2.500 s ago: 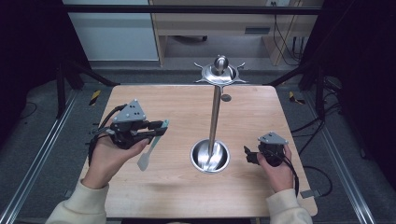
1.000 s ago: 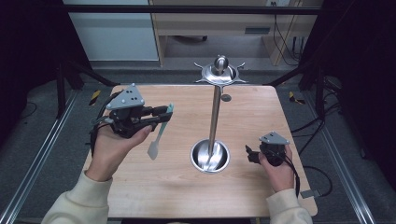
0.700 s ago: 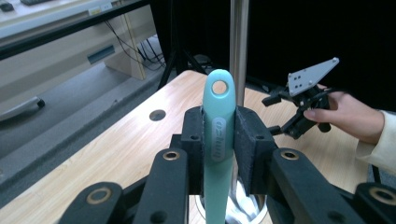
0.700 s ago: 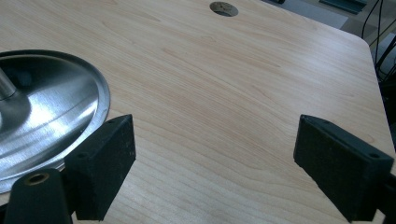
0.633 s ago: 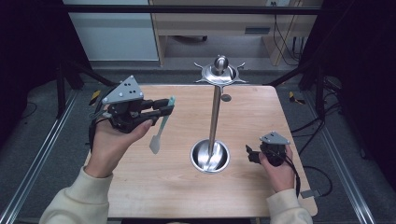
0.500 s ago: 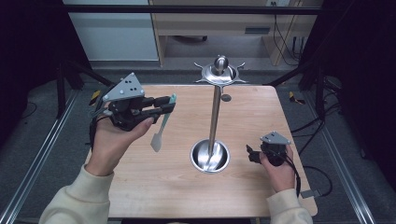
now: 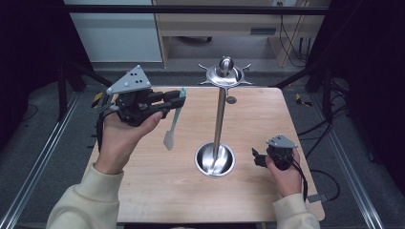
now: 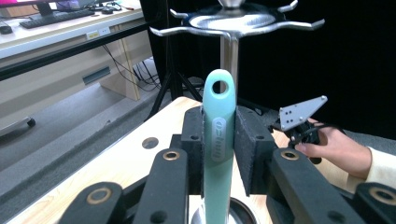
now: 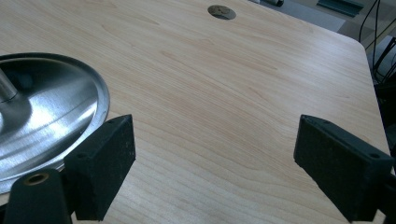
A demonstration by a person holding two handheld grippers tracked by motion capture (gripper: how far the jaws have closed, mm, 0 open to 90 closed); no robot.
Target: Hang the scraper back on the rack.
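A mint-green spatula [image 7: 172, 125] hangs blade-down above the left half of the wooden table [image 7: 267, 114]. My left gripper [image 7: 177, 99] is shut on its handle and points right. In the left gripper view the handle [image 8: 218, 126], with a hole at its end, stands upright between the two black pads of my left gripper [image 8: 218, 151]. Ahead rises a metal utensil stand: a hooked crown [image 7: 224, 74] [image 8: 233, 21], a thin pole and a round base dish [image 7: 215, 160]. My right gripper [image 7: 255, 157] rests low at the table's right, open, with nothing between its fingers [image 9: 215, 163].
The stand's base dish [image 9: 42, 116] lies just left of my right gripper. A small round grommet [image 7: 231, 99] [image 9: 221, 11] sits in the table's far edge. The right hand with its gripper [image 8: 299, 123] appears beyond the spatula. Black frame rails border the table.
My left hand has lifted the spatula off the table's left side, up and farther from the person, toward the stand's crown. The right gripper has stayed where it was.
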